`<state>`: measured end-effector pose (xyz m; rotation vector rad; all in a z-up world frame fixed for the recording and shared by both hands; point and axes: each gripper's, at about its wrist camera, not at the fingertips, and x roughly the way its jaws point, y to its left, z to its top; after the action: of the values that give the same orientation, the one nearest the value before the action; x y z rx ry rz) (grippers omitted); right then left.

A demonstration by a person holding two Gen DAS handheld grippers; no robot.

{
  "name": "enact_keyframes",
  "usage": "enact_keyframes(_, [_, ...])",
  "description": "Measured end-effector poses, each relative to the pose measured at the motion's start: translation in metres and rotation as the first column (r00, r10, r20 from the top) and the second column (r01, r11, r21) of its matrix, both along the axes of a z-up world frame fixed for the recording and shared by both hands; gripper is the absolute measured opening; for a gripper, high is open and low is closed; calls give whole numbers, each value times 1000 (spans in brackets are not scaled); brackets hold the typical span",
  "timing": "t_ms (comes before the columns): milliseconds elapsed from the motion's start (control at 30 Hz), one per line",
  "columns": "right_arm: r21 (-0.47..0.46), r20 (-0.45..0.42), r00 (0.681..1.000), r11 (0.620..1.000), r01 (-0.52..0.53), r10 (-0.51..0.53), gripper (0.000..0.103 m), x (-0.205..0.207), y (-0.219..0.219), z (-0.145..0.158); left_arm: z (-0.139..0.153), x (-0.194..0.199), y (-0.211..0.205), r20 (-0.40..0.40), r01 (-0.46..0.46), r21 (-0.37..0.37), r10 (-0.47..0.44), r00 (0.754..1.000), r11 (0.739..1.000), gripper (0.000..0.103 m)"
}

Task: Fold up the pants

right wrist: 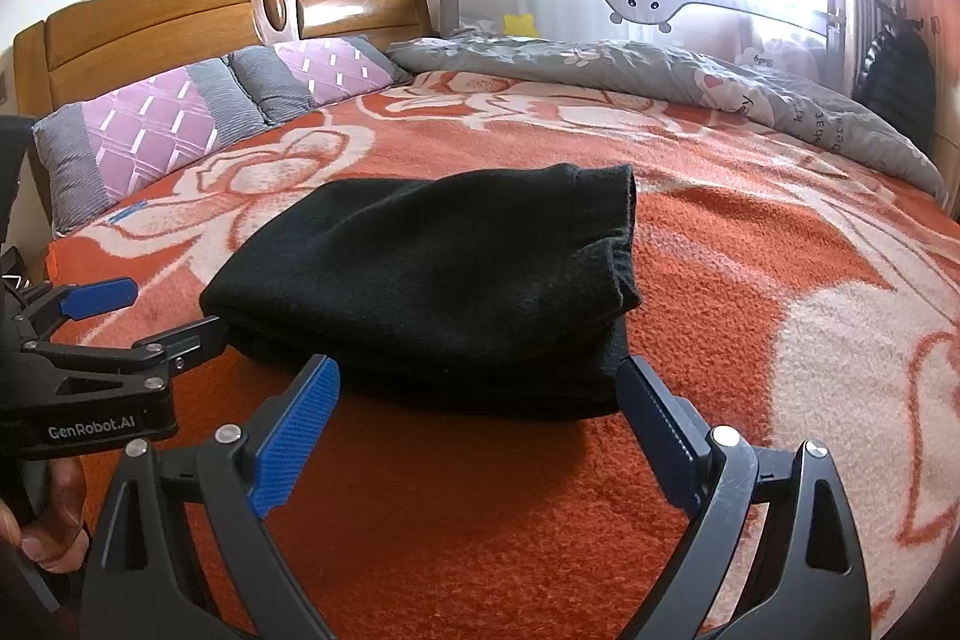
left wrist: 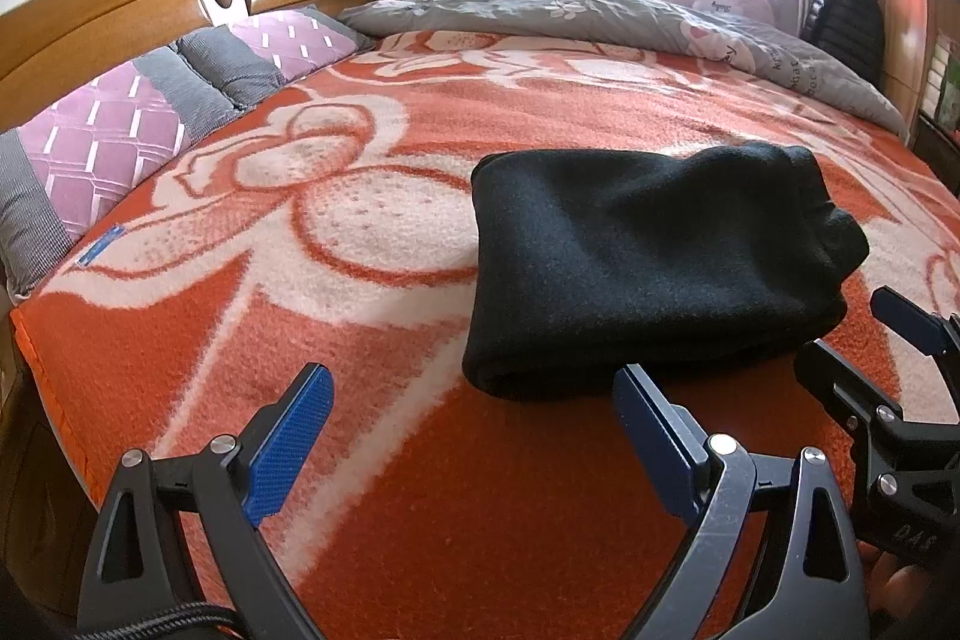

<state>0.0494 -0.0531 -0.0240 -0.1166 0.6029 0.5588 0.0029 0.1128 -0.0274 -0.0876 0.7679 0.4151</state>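
The bed (left wrist: 420, 490) fills both views under an orange and cream flowered blanket (right wrist: 720, 280), with pillows (left wrist: 102, 142) along the wooden headboard (left wrist: 108, 10) and a grey quilt (right wrist: 660, 70) bunched at the far side. On the blanket, toward the near edge, lie the black pants (right wrist: 432, 274), already folded into a thick, compact stack with the layered edges facing the claws and the waistband or cuffs, hard to tell which, on its right end. Its long axis runs left to right across both views.

The right gripper (right wrist: 477, 388) sits squarely in front of the stack, fingers spread wide and empty, tips just short of the near fold. The left gripper (left wrist: 474, 394) is likewise spread and empty, offset to the stack's left corner. The right one is the nearer and better centred; the folding looks essentially done.
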Motion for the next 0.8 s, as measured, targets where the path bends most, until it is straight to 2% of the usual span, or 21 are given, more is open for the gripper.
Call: enact_keyframes(800, [28, -35, 999, 999, 25, -24, 94, 7, -1, 9, 6, 12, 7, -9, -16, 9, 17, 1000, 1000, 94])
